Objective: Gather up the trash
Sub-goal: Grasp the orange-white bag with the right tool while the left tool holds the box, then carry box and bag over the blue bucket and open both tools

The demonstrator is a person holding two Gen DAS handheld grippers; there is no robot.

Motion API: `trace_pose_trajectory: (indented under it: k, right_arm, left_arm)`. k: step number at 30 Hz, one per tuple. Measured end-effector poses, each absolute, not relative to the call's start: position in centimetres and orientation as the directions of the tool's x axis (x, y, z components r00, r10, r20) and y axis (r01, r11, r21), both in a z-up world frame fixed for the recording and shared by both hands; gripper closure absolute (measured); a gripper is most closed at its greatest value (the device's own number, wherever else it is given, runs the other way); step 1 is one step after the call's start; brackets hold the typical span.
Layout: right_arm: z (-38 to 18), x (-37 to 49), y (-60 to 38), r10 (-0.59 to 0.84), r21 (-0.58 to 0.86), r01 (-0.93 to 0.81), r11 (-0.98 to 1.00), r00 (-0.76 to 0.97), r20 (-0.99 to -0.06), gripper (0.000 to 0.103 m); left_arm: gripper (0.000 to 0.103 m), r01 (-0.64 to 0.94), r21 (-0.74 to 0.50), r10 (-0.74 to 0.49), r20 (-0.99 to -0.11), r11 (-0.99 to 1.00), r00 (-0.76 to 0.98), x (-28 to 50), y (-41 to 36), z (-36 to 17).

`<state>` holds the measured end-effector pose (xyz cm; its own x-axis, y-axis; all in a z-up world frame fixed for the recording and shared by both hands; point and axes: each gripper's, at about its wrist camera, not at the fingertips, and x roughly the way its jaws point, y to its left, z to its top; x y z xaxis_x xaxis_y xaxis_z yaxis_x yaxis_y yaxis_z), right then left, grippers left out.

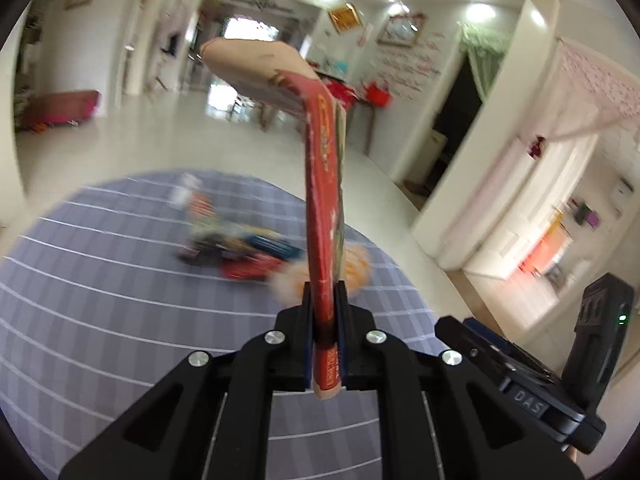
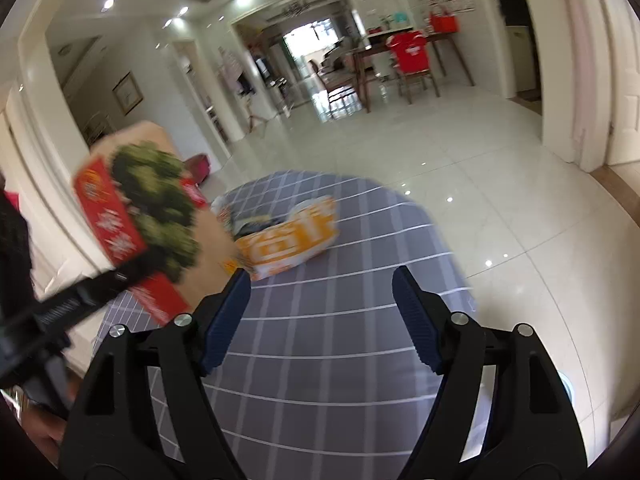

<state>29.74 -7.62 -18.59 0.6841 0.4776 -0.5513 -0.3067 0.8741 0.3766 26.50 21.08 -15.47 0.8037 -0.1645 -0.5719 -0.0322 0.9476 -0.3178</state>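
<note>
Left tongs [image 1: 325, 308] are clamped on the edge of a flattened red carton [image 1: 324, 184], held upright clear of the grey checked cloth [image 1: 100, 320]. Right tongs [image 2: 320, 312] stand wide, nothing between the pads. Judgement: keep the clamp firm while carrying; the carton's bent top could swing. Remaining trash, an orange-and-white bag [image 2: 292, 240], lies at 12 o'clock ahead of the right tongs. Only the right view shows the carton's green printed face; only the left shows the pinch itself.

A flattened red cardboard box [image 1: 324, 208], printed with green foliage, is held edge-on and upright, clear of the grey checked cloth [image 1: 100, 320]. An orange-and-white bag [image 2: 292, 240] and blurred colourful wrappers [image 1: 240, 244] lie piled on that cloth.
</note>
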Motion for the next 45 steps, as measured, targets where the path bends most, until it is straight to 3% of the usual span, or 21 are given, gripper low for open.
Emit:
trace_pose_trajectory:
  k: [5, 13, 17, 18, 20, 22, 26, 36, 45]
  right_arm:
    - [-19.2, 31.2, -3.9, 0.494, 0.363, -0.337, 0.869, 0.638, -0.59, 0.023]
    - [-20.5, 35.8, 0.8, 0.459, 0.437, -0.2, 0.877, 0.617, -0.639, 0.014]
    - [-21.7, 38.3, 2.4, 0.427, 0.397, -0.185, 0.899, 0.571, -0.701, 0.014]
    - [-22.2, 38.6, 2.7, 0.412, 0.379, -0.182, 0.907, 0.567, -0.714, 0.016]
    - [-22.7, 38.6, 2.6, 0.421, 0.384, -0.191, 0.903, 0.566, -0.709, 0.058]
    - [-23.2, 38.3, 1.9, 0.465, 0.419, -0.216, 0.882, 0.542, -0.7, 0.07]
    - [-22.4, 36.5, 0.7, 0.485, 0.413, -0.259, 0.873, 0.553, -0.678, 0.074]
    - [-18.3, 29.2, -5.4, 0.568, 0.492, -0.313, 0.813, 0.613, -0.549, 0.075]
    - [-15.7, 22.3, -14.2, 0.541, 0.499, -0.302, 0.813, 0.709, -0.452, 0.075]
  left_arm:
    - [0.094, -0.176, -0.25, -0.001, -0.578, 0.952, 0.816, 25.2, 26.0, -14.9]
    - [0.094, -0.256, -0.183, 0.098, -0.601, 0.949, 0.793, 27.0, 28.5, -15.4]
    - [0.094, -0.249, -0.16, 0.099, -0.621, 0.955, 0.778, 28.0, 28.2, -15.9]
    - [0.094, -0.245, -0.16, 0.095, -0.623, 0.956, 0.777, 28.3, 27.7, -15.9]
    - [0.094, -0.234, -0.157, 0.085, -0.631, 0.959, 0.771, 28.3, 27.6, -16.4]
    - [0.094, -0.221, -0.16, 0.072, -0.633, 0.962, 0.771, 28.3, 27.2, -16.5]
    - [0.094, -0.201, -0.175, 0.044, -0.639, 0.964, 0.768, 28.0, 26.3, -16.5]
    - [0.094, -0.12, -0.182, -0.015, -0.604, 0.976, 0.797, 24.2, 22.5, -13.8]
    - [0.094, 0.058, -0.175, -0.15, -0.58, 0.983, 0.801, 21.4, 13.4, -11.8]
